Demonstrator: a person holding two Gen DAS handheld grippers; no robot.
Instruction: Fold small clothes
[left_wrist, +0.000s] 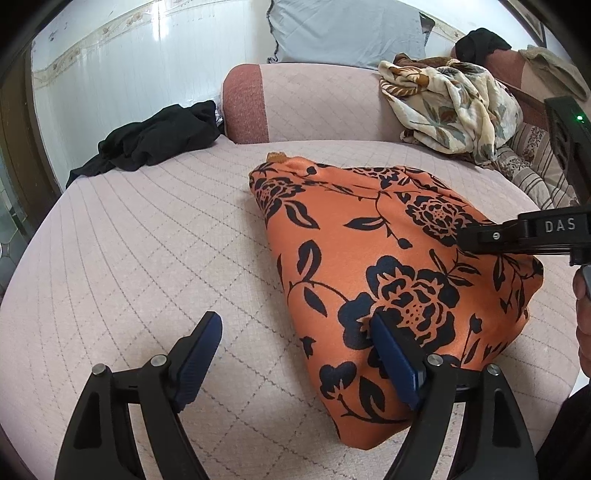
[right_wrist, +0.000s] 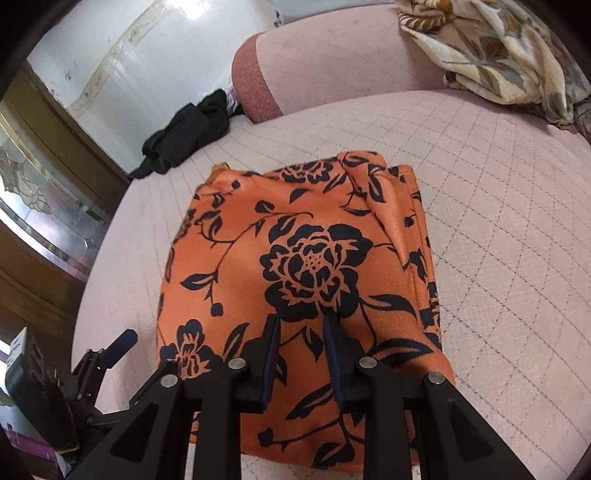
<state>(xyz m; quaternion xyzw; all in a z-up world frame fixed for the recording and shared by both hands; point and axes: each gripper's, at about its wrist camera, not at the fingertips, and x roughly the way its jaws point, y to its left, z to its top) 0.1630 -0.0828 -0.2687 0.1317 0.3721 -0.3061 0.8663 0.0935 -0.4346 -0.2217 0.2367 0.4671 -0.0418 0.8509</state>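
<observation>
The orange flowered cloth lies folded on the quilted pink cushion, its near edge close to the cushion's front. The left gripper stands wide, one finger over bare cushion, the other over the cloth's left edge, holding nothing. The right gripper hovers narrow above the cloth (nothing visible between its fingers). Bare cushion stretches left toward a black garment; a patterned blanket crowds the right.

Both black plastic claws, left and right, carry dark-blue ribbed pads, silver screws, and white lettering, apparently "DAS".
</observation>
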